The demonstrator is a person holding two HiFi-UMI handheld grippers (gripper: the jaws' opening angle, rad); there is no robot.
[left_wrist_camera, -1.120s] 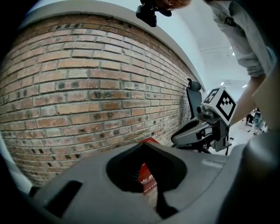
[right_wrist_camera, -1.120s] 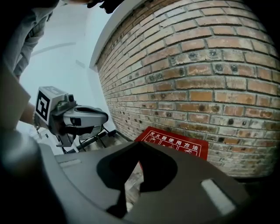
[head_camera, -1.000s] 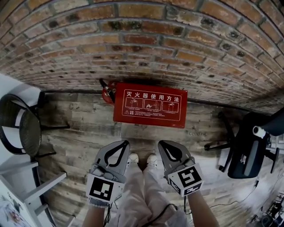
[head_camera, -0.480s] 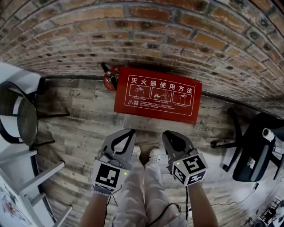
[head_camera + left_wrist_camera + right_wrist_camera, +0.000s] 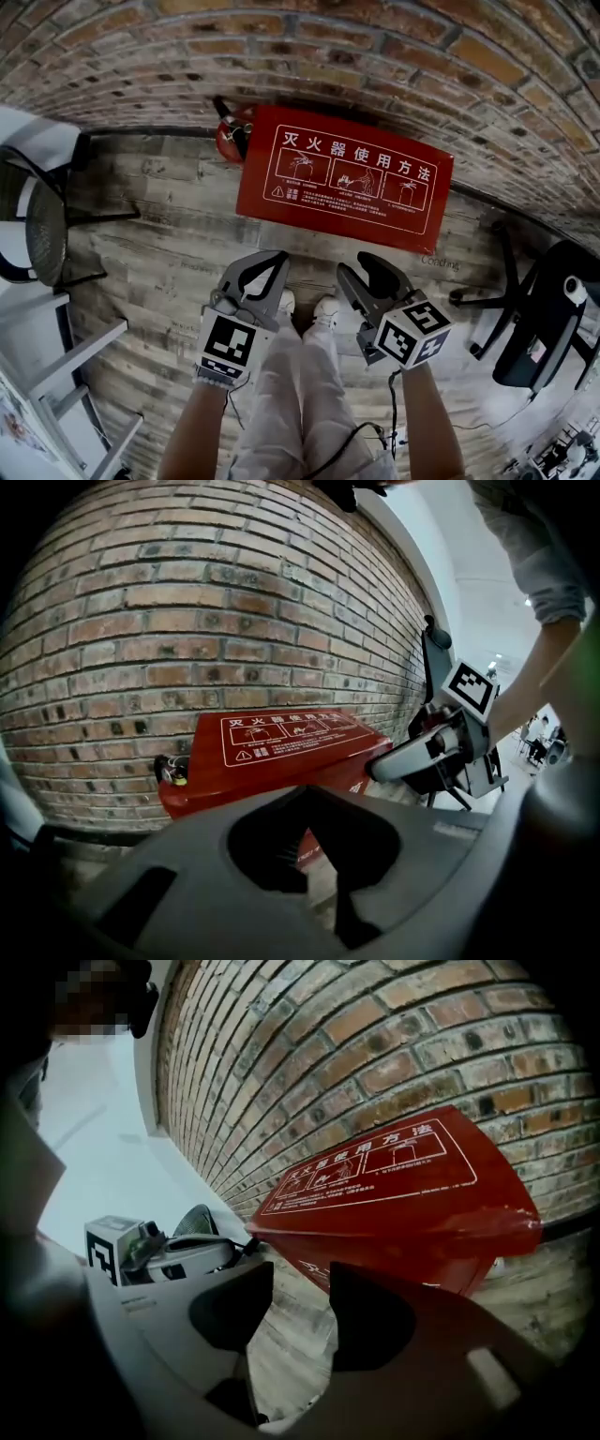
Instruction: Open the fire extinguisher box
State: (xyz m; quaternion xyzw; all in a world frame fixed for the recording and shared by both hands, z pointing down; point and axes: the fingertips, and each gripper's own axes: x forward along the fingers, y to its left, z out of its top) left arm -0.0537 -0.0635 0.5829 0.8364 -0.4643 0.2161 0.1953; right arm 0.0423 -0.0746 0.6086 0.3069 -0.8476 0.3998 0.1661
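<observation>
The red fire extinguisher box (image 5: pixel 342 178) stands on the floor against the brick wall, its lid closed and printed with white instructions; it also shows as the box (image 5: pixel 281 747) and the box (image 5: pixel 403 1213). A red extinguisher (image 5: pixel 230 136) stands at its left end. My left gripper (image 5: pixel 279 255) hovers short of the box's front edge, shut and empty, with the left gripper's tips (image 5: pixel 309 789) meeting. My right gripper (image 5: pixel 359 264) hovers beside it; the right gripper (image 5: pixel 302 1274) has its jaws opening, with only floor between them.
A black mesh chair (image 5: pixel 42 234) stands at the left and a black office chair (image 5: pixel 539 319) at the right. A white shelf frame (image 5: pixel 66 366) is at lower left. The person's shoes (image 5: pixel 305 309) stand on the wooden floor (image 5: pixel 159 253) just behind the grippers.
The view and both grippers have come closer to the box, which looks larger. The right gripper's jaws have parted; the left stays shut.
</observation>
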